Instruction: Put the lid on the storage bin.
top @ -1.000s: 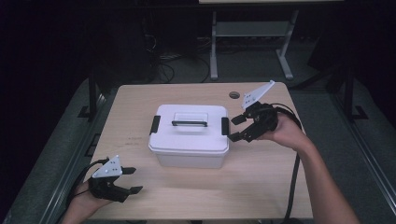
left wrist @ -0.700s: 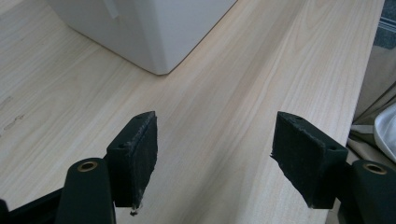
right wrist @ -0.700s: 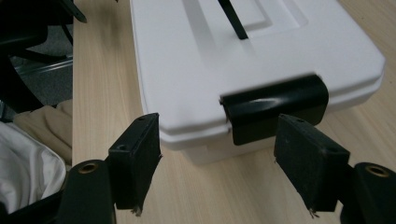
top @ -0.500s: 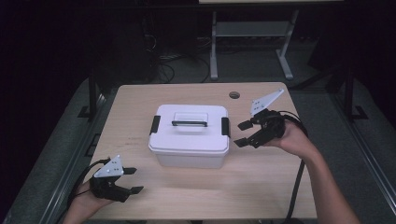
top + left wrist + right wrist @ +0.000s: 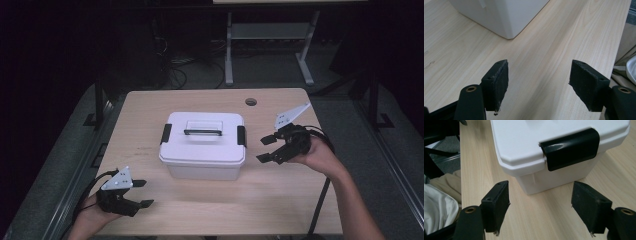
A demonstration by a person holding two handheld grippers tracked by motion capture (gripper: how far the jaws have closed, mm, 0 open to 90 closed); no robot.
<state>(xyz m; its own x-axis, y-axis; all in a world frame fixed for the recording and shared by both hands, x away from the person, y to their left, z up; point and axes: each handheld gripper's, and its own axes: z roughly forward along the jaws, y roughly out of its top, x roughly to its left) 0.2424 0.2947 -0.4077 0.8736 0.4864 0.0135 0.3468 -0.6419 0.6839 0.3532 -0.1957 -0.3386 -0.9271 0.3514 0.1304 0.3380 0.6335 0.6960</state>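
Observation:
A white plastic box [image 5: 204, 145] with a lid, a black-edged top handle [image 5: 203, 131] and a black latch [image 5: 241, 135] on each end stands mid-table. My right gripper [image 5: 265, 149] hovers just right of it, jaws open and pointing at the right-end latch [image 5: 570, 147], nothing between them. The box [image 5: 554, 150] lies a short way ahead of those jaws. My left gripper [image 5: 141, 193] rests near the table's front left corner, open and empty, with a lower corner of the box [image 5: 504, 15] ahead of it.
The wooden table [image 5: 280, 200] has a round cable hole [image 5: 251, 102] at the back right. Its front edge runs close by the left gripper. A metal stand [image 5: 270, 45] and cables sit on the dark floor behind. Pale cloth [image 5: 439, 205] lies beyond the table's edge.
My right gripper has drifted down and to the right, away from the box lid, and now sits lower beside the box's right end. The left gripper has stayed put.

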